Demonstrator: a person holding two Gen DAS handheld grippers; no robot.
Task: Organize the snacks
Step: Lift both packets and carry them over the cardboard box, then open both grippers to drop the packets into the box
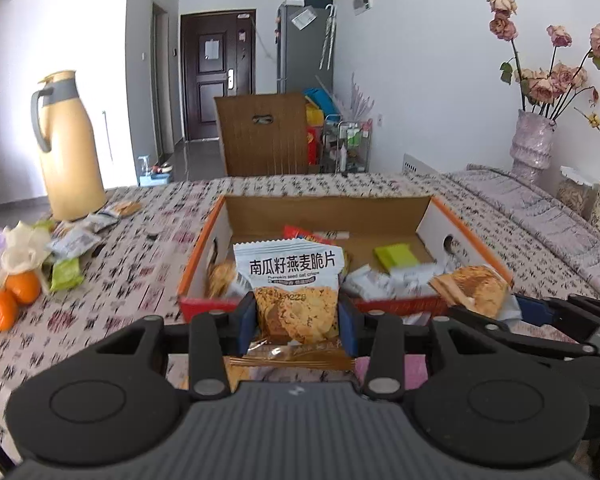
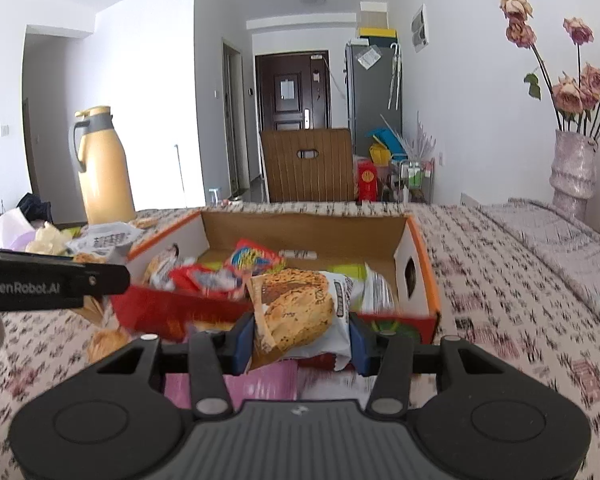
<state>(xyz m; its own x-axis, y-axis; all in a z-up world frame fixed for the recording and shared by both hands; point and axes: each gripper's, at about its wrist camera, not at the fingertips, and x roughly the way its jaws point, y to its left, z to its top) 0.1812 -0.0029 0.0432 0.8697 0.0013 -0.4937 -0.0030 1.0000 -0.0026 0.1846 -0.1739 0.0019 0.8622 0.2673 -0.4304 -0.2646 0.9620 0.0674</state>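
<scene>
Snacks are what I'm sorting, and I have one in each set of tongs. My left gripper point(image 1: 298, 320) pinches an oat crisp packet point(image 1: 292, 280) across its lower half, its printed top standing upright above the pads. My right gripper point(image 2: 302, 338) is clamped on a second crisp packet point(image 2: 300, 308), which lies tilted between the pads. Both packets look light, crinkly and slippery, and the crisps inside would break easily, so I judge a grip on the flat sides or the sealed edge safest, without squeezing hard. Both hang just short of the near wall of the cardboard box point(image 1: 472, 232), which already holds several packets. More loose packets point(image 1: 76, 240) lie near the thermos jug point(image 1: 70, 148).
</scene>
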